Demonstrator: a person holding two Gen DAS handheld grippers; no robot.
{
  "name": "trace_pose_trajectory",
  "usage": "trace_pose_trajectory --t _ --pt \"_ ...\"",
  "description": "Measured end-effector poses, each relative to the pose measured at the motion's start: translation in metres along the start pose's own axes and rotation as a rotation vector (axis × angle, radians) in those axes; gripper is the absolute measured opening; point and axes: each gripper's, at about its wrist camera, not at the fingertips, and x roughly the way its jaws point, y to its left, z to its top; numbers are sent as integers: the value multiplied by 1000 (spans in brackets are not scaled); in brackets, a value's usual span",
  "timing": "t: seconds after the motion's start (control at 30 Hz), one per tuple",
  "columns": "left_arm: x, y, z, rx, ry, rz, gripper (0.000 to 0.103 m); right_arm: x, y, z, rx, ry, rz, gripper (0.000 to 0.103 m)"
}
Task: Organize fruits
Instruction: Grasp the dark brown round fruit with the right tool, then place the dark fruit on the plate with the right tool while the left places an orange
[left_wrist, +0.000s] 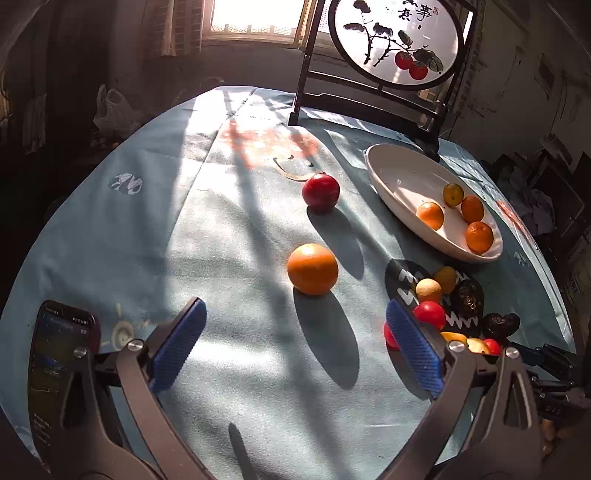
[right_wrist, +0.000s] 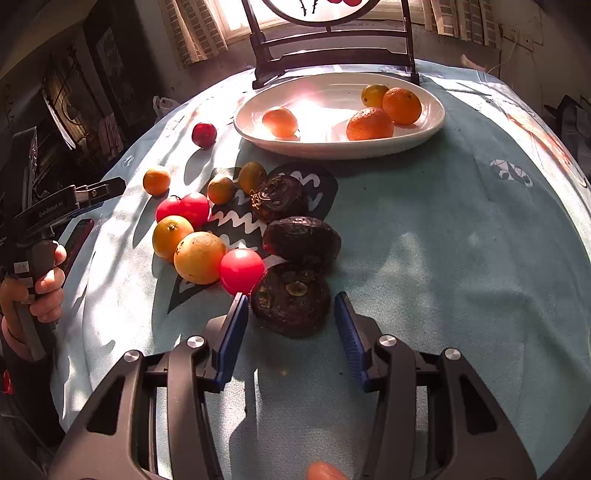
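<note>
A white oval dish holds several small oranges. In the left wrist view an orange and a red fruit lie loose on the blue cloth. My left gripper is open and empty, just short of the orange. In the right wrist view a heap of fruit lies left of centre: red balls, yellow fruits and three dark wrinkled fruits. My right gripper is open, its fingers on either side of the nearest dark fruit without closing on it.
A dark wooden stand with a round painted screen stands behind the dish. A phone lies at the table's near left edge. The left gripper and hand show at the left in the right wrist view.
</note>
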Motion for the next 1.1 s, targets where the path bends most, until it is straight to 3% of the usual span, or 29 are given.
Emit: trace_pose_trajectory --t 0.27,0.43,0.7,0.83,0.93,1.1 --pt "4 -5 -2 47 -2 49 99 -1 -1 2 5 -11 4 43" --pt "13 -18 -1 124 -10 93 97 -17 -13 4 70 -74 44 43" --pt "46 -24 14 163 54 88 57 -26 -14 4 87 -107 60 43" --pt "57 -28 14 179 72 84 54 -28 -13 4 84 -114 65 43" --pt "63 -29 14 182 95 76 39 -28 -13 3 83 -115 66 43" --pt "61 -27 13 167 92 55 39 -29 -12 3 79 -115 68 43"
